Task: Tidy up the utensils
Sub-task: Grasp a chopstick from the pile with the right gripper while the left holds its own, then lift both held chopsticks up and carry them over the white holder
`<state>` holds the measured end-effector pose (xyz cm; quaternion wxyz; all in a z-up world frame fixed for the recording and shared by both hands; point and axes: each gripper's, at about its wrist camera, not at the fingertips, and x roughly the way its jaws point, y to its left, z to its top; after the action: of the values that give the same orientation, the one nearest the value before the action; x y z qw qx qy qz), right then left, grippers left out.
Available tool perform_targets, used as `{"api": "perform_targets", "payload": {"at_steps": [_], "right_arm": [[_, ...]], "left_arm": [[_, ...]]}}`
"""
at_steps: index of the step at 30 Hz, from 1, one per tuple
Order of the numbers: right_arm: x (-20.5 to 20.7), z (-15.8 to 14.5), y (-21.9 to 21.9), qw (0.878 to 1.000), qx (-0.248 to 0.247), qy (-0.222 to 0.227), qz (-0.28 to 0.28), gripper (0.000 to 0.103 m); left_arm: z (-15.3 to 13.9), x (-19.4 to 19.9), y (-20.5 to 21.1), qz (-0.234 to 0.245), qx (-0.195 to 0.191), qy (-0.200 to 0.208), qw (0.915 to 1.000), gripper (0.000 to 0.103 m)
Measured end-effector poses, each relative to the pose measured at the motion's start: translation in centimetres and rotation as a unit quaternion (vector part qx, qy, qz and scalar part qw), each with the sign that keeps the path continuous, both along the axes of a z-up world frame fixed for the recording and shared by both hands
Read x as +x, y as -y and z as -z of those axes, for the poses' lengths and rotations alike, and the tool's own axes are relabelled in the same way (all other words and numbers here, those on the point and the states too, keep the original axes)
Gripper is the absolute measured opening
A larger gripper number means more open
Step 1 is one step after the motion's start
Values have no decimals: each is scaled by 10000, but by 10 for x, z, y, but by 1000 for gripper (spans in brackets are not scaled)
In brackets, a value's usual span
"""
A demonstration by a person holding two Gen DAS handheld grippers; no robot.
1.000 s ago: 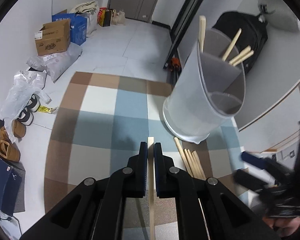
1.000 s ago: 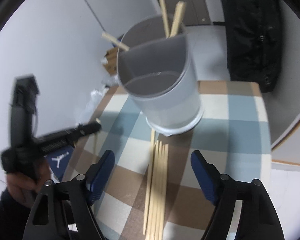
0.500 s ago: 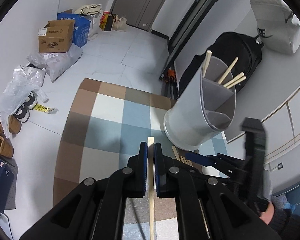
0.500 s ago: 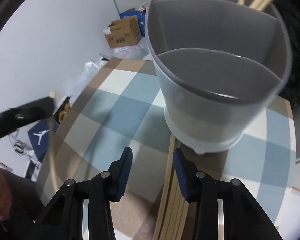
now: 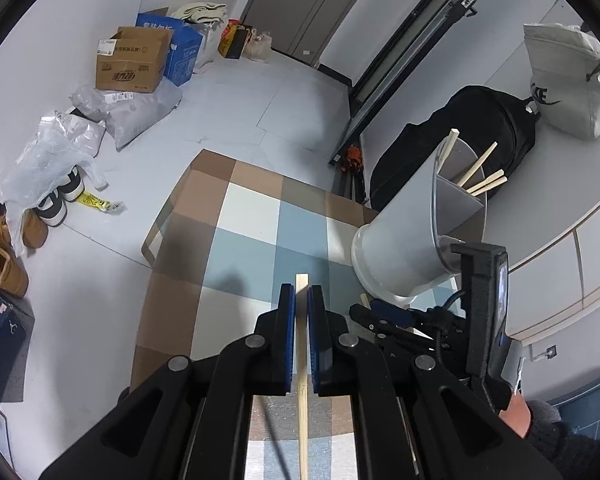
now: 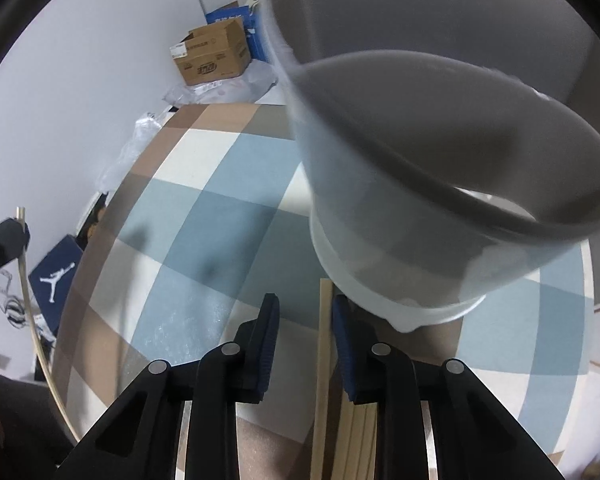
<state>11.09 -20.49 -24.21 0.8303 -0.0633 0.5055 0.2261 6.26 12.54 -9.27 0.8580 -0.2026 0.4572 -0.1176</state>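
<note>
My left gripper (image 5: 301,300) is shut on a wooden chopstick (image 5: 302,360) and holds it above the checked table. A grey divided utensil holder (image 5: 420,236) stands at the right with several chopsticks (image 5: 480,178) in its far compartment. My right gripper (image 6: 304,312) is open, low at the holder's base (image 6: 400,304), with one chopstick (image 6: 323,344) of a pile on the table between its jaws. The right gripper also shows in the left wrist view (image 5: 384,312). The left gripper's tip shows at the left edge of the right wrist view (image 6: 4,236).
The checked table (image 5: 252,240) ends at the left and far side. Cardboard boxes (image 5: 132,58), plastic bags and shoes (image 5: 56,200) lie on the floor at the left. A black backpack (image 5: 460,136) and a white bag (image 5: 568,84) are behind the holder.
My right gripper has dropped to the chopstick pile at the holder's base and narrowed around one chopstick. My left gripper has pulled up and back with its chopstick.
</note>
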Motion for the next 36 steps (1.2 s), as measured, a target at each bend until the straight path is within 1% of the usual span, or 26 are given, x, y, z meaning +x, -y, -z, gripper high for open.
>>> {"api": "perform_targets", "payload": {"at_steps": [1, 3, 4, 5, 10, 14, 16, 19, 23, 29, 31, 33, 36], "right_arm": [[-1, 0, -1, 10000, -85, 35, 2, 23], [-3, -1, -2, 9998, -162, 52, 61, 14], [-3, -1, -1, 9998, -152, 12, 124, 11], [-3, 0, -4, 9998, -111, -46, 187, 6], [-13, -2, -3, 9991, 117, -239, 329, 5], [-20, -1, 3, 9960, 430, -551, 557, 5], [-20, -1, 1, 9952, 447, -638, 584, 6], [-20, -2, -8, 9969, 210, -587, 478, 6], [-20, -4, -23, 9987, -160, -441, 202, 7], [-21, -5, -35, 9984, -530, -205, -49, 6], [-21, -6, -34, 9987, -451, -217, -94, 5], [-23, -11, -32, 9995, -274, -144, -21, 5], [-29, -30, -14, 9999, 93, 87, 111, 5]], "left_arm": [[0, -1, -2, -8, -15, 6, 10000, 2], [0, -1, -3, -13, -30, 7, 10000, 2], [-1, -1, -4, -28, -38, 11, 10000, 2], [-1, -1, -5, -36, -62, 6, 10000, 2], [-4, -4, -6, -55, -69, 61, 9999, 2], [-3, -6, -8, -71, -83, 41, 9999, 2], [-2, -5, -9, -87, -88, 22, 9999, 2], [-1, -5, -10, -107, -128, 5, 9999, 2], [-2, -5, -11, -116, -162, -12, 9998, 2], [-6, -5, -14, -155, -156, 50, 9997, 2], [-7, -5, -14, -166, -151, 74, 9997, 2], [-10, -6, -12, -149, -139, 122, 9997, 2], [-16, -7, -8, -117, -89, 221, 9996, 2]]}}
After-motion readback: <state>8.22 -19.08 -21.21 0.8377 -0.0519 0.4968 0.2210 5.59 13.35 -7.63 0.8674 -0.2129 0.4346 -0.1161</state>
